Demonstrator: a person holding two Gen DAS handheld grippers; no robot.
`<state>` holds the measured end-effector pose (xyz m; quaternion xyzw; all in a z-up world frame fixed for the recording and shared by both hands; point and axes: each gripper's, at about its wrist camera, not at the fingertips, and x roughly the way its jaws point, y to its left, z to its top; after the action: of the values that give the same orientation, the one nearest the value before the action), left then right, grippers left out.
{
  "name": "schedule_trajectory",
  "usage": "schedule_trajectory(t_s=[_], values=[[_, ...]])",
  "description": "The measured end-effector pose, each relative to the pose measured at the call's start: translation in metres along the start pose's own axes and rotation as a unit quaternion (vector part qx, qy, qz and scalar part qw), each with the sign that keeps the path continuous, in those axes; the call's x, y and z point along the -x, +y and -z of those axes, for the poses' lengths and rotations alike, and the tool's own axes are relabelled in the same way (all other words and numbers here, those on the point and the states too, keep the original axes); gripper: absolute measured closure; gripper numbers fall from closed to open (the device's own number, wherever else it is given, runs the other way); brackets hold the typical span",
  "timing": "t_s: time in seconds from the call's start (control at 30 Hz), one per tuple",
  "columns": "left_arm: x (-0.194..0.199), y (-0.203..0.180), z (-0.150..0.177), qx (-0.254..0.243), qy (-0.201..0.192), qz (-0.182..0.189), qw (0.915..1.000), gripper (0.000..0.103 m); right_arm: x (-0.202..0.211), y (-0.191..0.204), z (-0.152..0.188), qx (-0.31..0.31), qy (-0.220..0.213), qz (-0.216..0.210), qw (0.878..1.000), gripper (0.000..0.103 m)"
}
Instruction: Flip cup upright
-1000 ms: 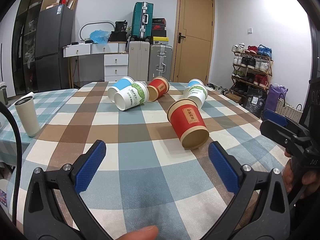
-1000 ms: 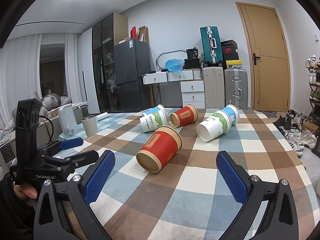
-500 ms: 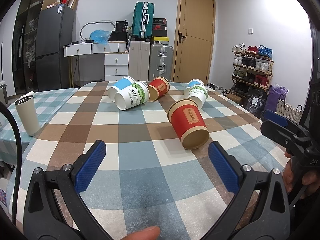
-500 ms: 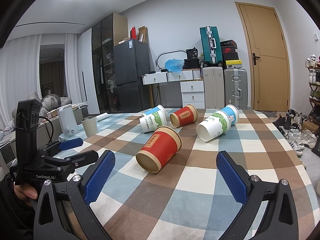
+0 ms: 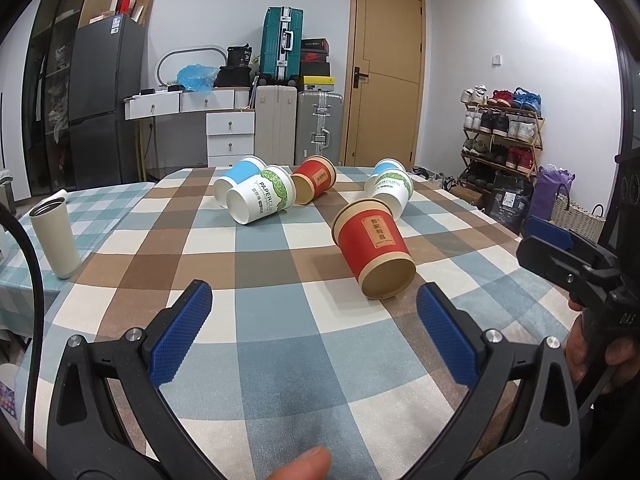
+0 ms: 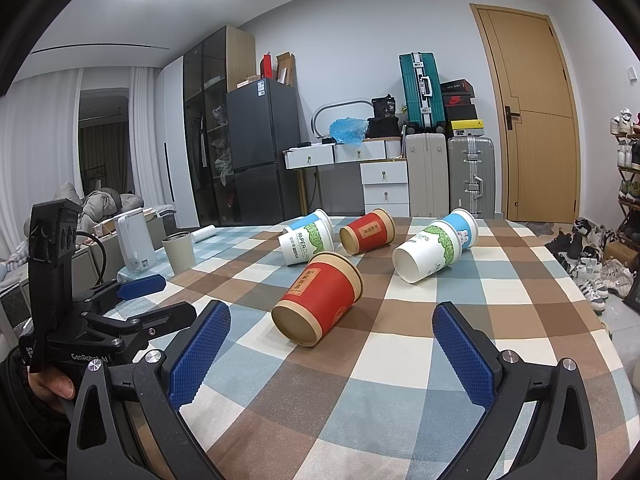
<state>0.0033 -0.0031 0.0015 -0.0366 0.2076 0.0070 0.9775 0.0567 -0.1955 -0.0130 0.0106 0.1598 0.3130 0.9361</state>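
Several paper cups lie on their sides on a checked tablecloth [image 5: 280, 332]. The nearest is a red cup [image 5: 372, 246], also in the right wrist view [image 6: 320, 300], its open mouth toward me. Behind it lie a white-and-green cup [image 5: 260, 200], a blue cup [image 5: 236, 180], a second red cup [image 5: 314, 184] and another white-and-green cup [image 5: 390, 194]. My left gripper [image 5: 316, 332] is open and empty, short of the red cup. My right gripper [image 6: 332, 352] is open and empty, just in front of that cup.
A beige tumbler [image 5: 54, 236] stands upright at the table's left edge. A white kettle [image 6: 136, 240] stands on a side table beyond it. Suitcases, drawers, a fridge and a shoe rack [image 5: 500, 132] line the room behind the table.
Almost nothing has moved. The right gripper has crept slightly closer to the nearest red cup. Both grippers stay open.
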Motion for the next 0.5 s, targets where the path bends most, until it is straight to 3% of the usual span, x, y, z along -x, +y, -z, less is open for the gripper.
schedule_trajectory(t_s=[0.5], values=[[-0.0011,0.0004,0.0058,0.005,0.006,-0.002,1.0,0.001,-0.0013,0.0002,0.0003,0.001,0.002,0.005,1.0,0.0]])
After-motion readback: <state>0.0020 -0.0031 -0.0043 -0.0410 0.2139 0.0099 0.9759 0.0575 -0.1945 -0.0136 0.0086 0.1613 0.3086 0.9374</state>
